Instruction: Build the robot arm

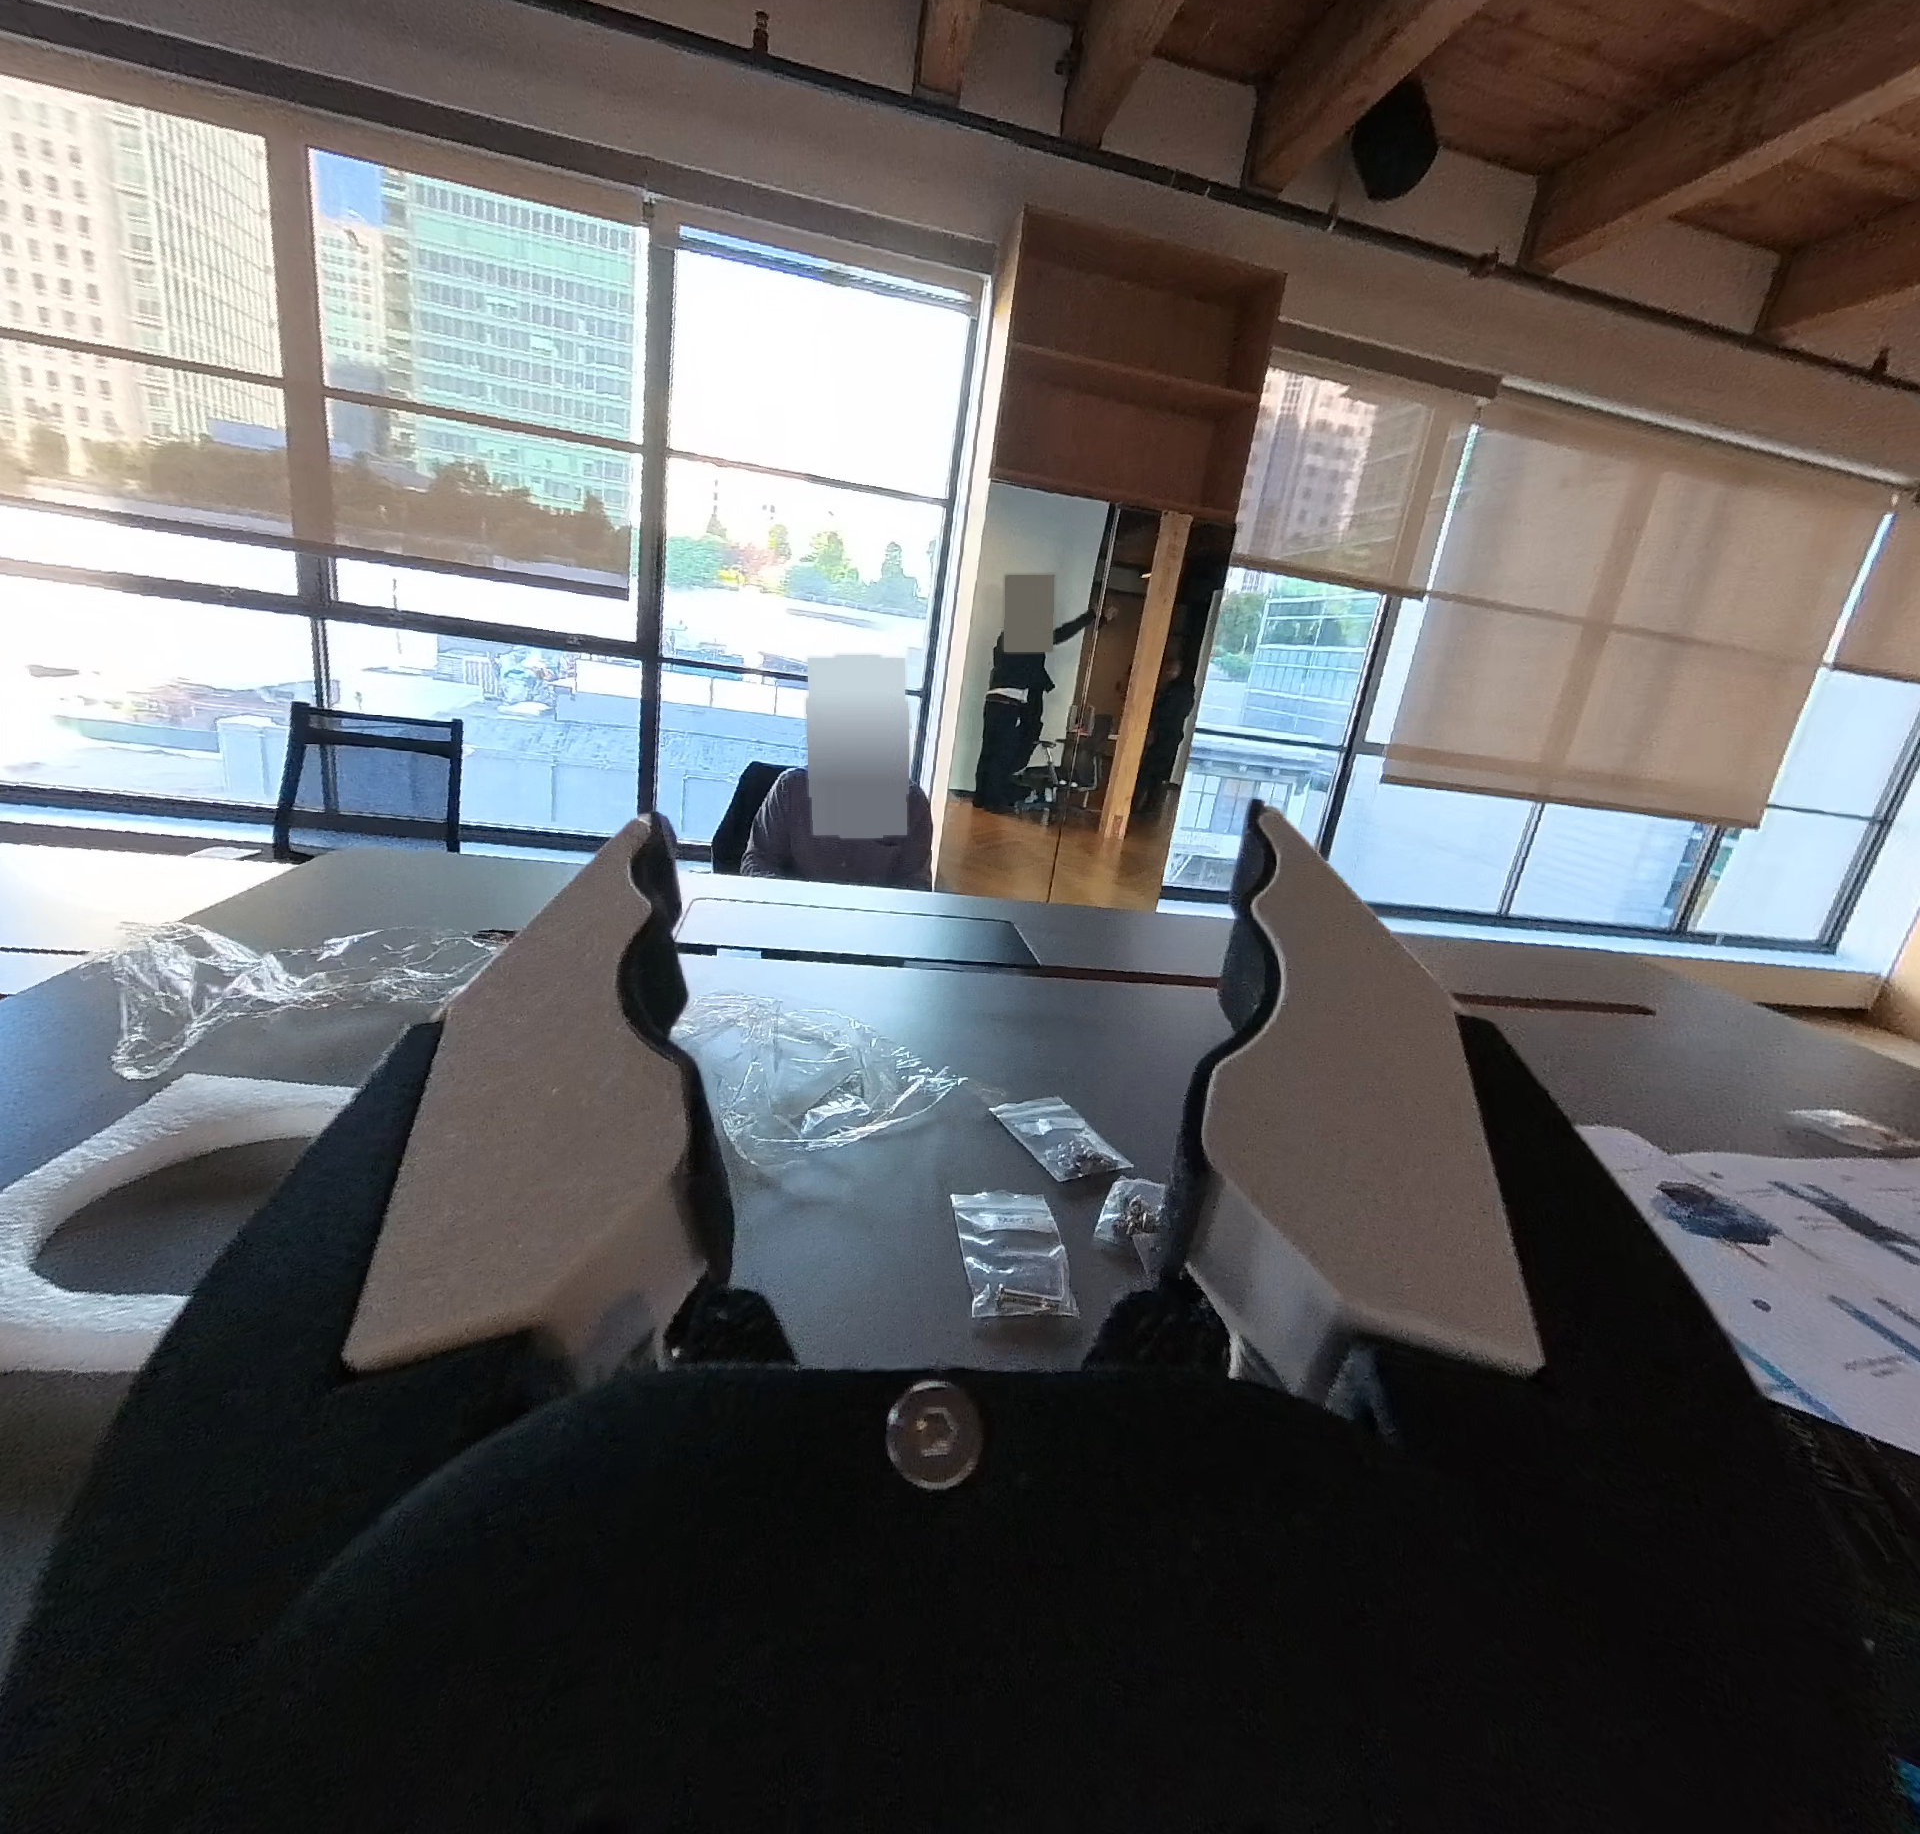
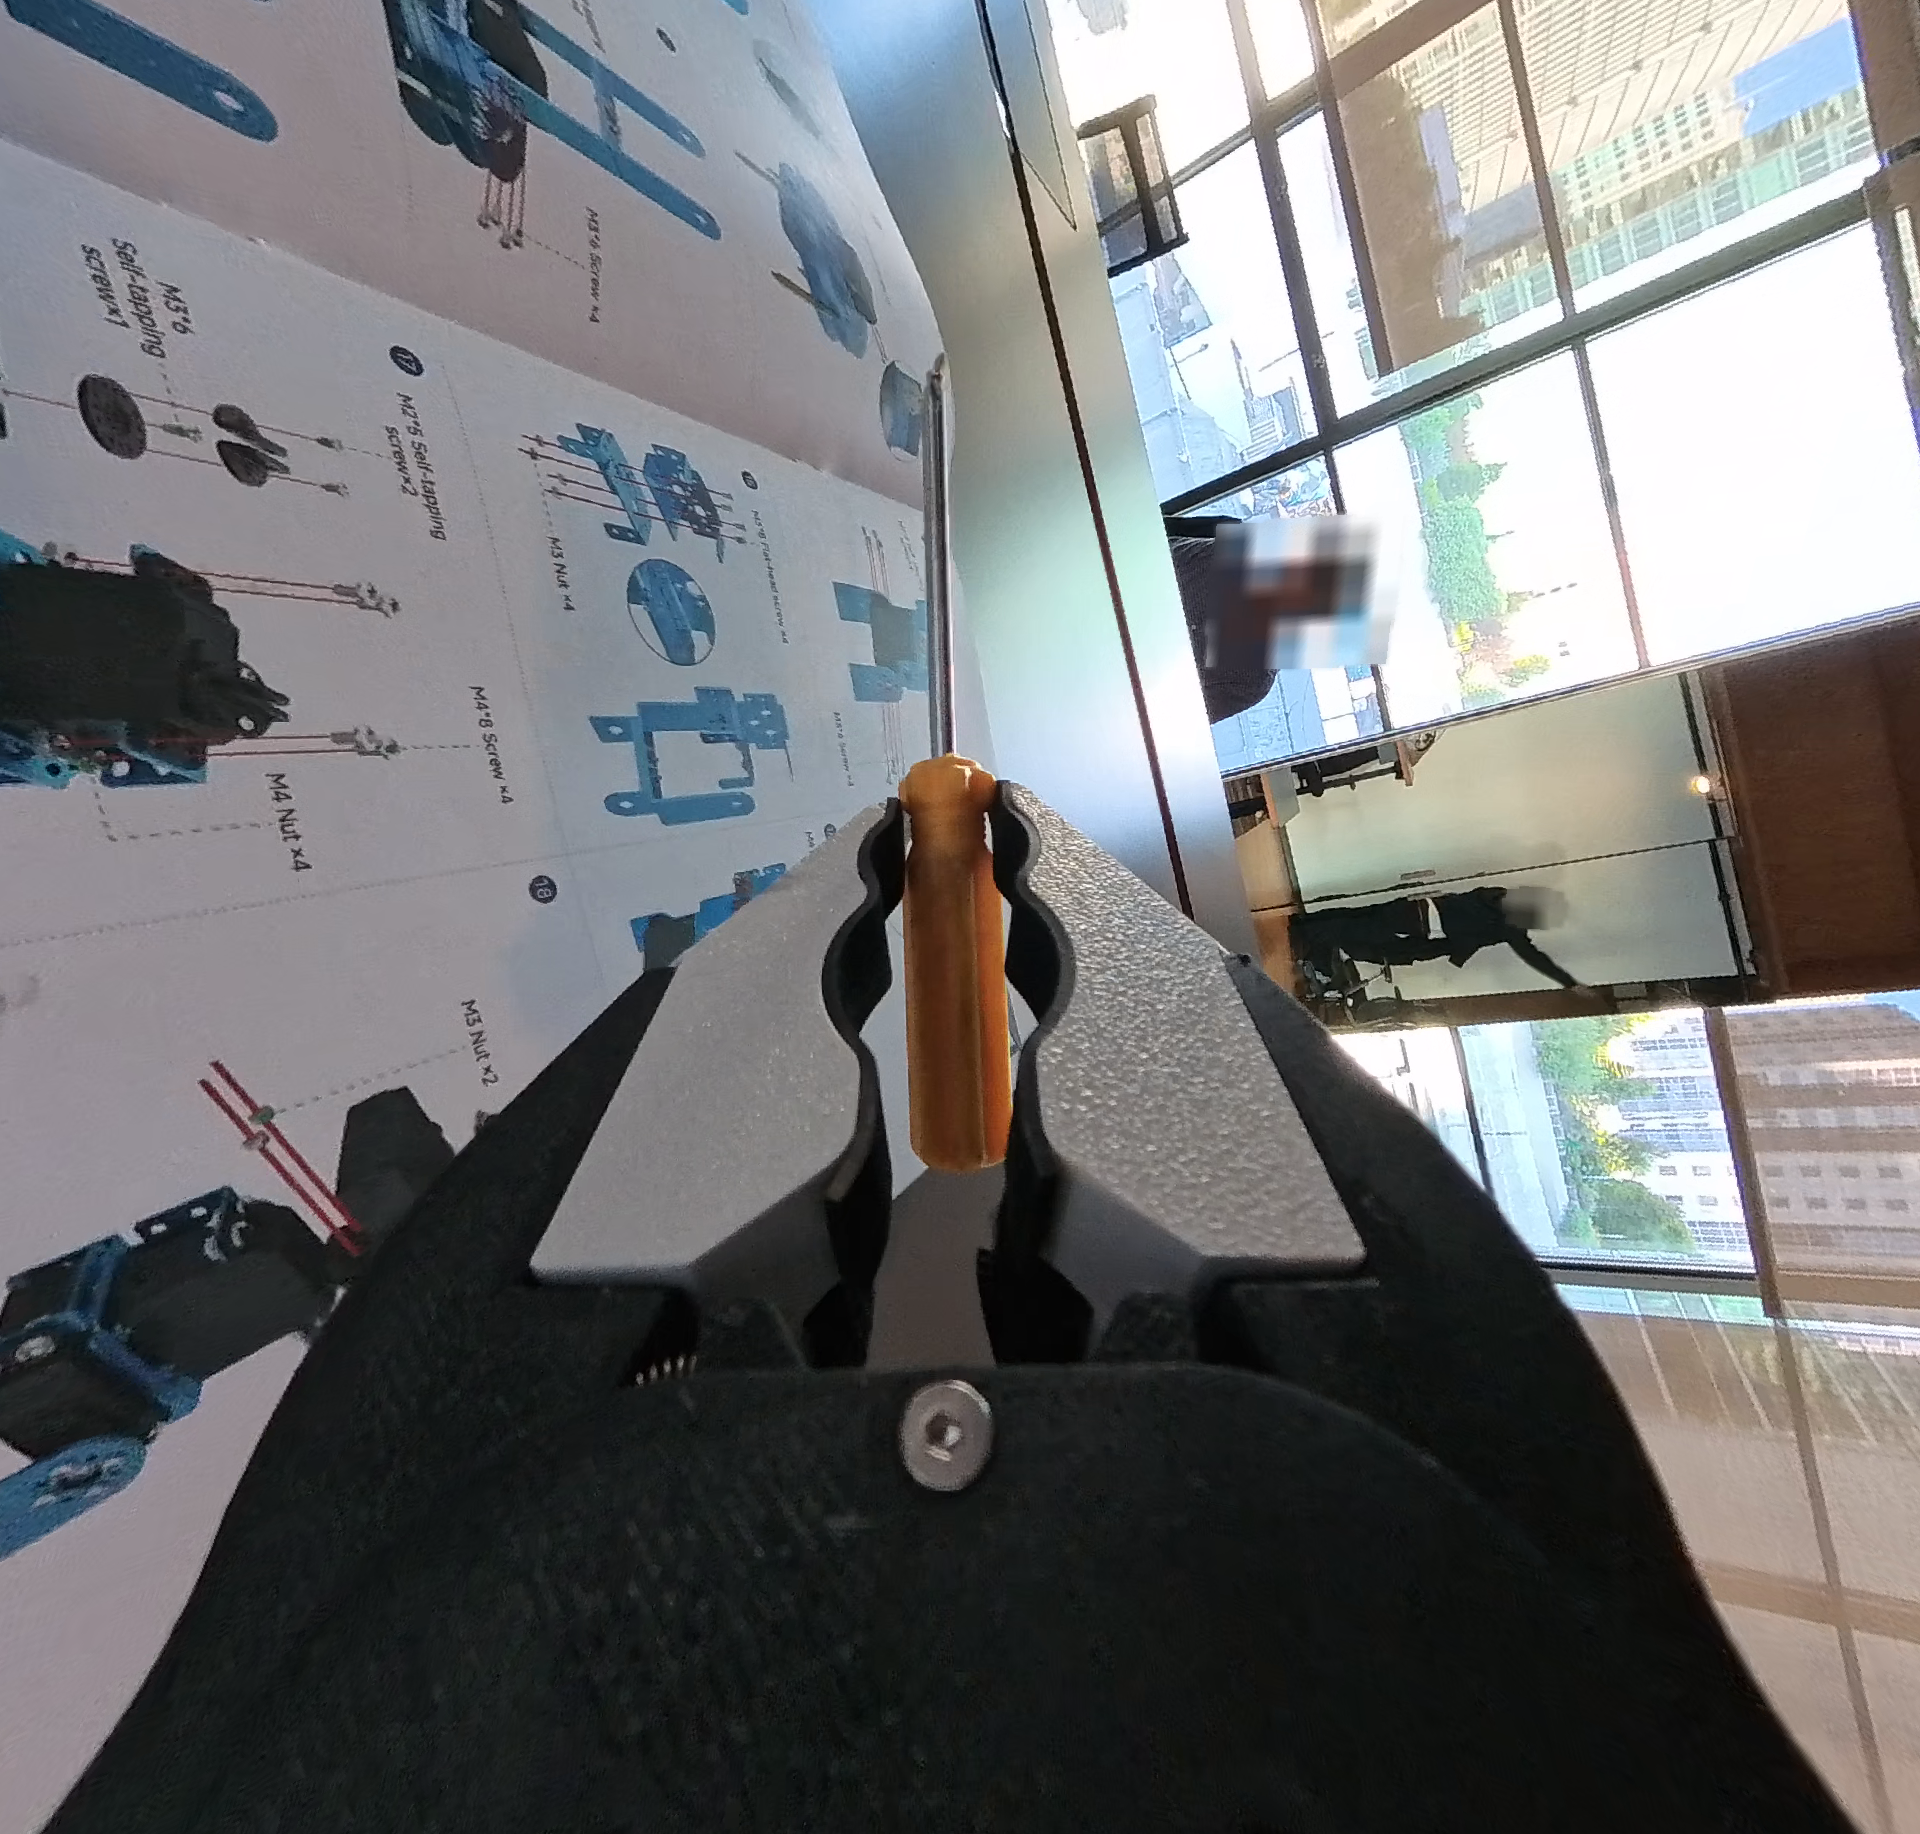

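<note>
Foam packing (image 1: pixel 156 1161), white with a cut-out hole, lies at the far left of the dark worktop (image 1: pixel 1091 1015). Two crumpled pieces of clear plastic wrap follow: one (image 1: pixel 260 974) behind the foam, the other (image 1: pixel 810 1078) near the middle of the worktop. Three small clear zip bags of hardware lie to its right: the nearest (image 1: pixel 1013 1254) holds a few screws, a second (image 1: pixel 1060 1140) sits behind it, and a third (image 1: pixel 1132 1213) is partly hidden by the tool's right finger. The left tool (image 1: pixel 951 870) hovers above the worktop with its fingers spread wide, holding and touching nothing. At the far right lies a printed instruction sheet (image 1: pixel 1787 1254) with blue diagrams. Across the worktop one person (image 1: pixel 842 839) sits, and another (image 1: pixel 1018 704) stands farther back by the windows.

In the right wrist view the scene is turned sideways. The instruction sheet (image 2: pixel 416 537) fills the left. The right tool (image 2: pixel 945 818) is closed narrowly on one screwdriver (image 2: pixel 956 974), gripping its orange handle; the thin metal shaft points forward over the sheet's edge.
</note>
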`<control>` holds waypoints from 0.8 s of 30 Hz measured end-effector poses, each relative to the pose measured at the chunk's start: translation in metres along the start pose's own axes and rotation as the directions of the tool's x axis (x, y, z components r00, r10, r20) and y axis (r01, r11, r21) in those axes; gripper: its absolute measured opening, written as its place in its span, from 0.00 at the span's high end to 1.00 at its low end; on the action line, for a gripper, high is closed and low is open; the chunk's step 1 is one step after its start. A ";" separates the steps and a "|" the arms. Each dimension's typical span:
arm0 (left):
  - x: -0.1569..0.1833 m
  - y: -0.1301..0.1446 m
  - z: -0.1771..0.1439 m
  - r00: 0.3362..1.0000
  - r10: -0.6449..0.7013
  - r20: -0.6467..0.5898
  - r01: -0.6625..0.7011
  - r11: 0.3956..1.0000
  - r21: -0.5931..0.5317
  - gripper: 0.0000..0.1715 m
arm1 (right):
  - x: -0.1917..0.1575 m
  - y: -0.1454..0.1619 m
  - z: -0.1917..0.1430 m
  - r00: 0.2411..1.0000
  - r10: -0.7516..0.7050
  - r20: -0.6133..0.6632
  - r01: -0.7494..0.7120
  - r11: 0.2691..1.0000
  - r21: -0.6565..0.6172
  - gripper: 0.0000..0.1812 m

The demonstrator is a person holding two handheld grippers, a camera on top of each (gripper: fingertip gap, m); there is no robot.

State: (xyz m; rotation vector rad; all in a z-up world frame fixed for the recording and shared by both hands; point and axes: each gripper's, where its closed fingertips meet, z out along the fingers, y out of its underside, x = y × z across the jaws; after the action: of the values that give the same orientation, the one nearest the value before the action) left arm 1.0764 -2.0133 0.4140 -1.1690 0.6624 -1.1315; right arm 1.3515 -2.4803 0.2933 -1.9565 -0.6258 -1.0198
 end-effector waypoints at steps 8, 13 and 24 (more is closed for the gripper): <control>0.003 0.009 0.004 1.000 0.011 -0.009 -0.011 0.999 -0.039 0.39 | -0.003 -0.004 -0.002 0.999 -0.038 -0.007 0.038 0.999 -0.003 0.91; 0.002 0.011 0.004 1.000 0.006 -0.010 -0.007 0.999 -0.047 0.39 | -0.004 -0.006 -0.002 0.999 -0.040 -0.006 0.040 0.999 0.006 0.91; 0.006 0.018 0.007 0.999 0.038 -0.016 -0.040 0.996 -0.086 0.39 | -0.006 -0.006 -0.001 0.999 -0.033 0.002 0.033 0.999 0.009 0.91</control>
State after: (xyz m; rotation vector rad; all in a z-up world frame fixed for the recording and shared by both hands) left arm 1.0904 -2.0165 0.3997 -1.2164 0.7485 -1.0886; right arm 1.3436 -2.4787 0.2916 -1.9457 -0.6645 -1.0334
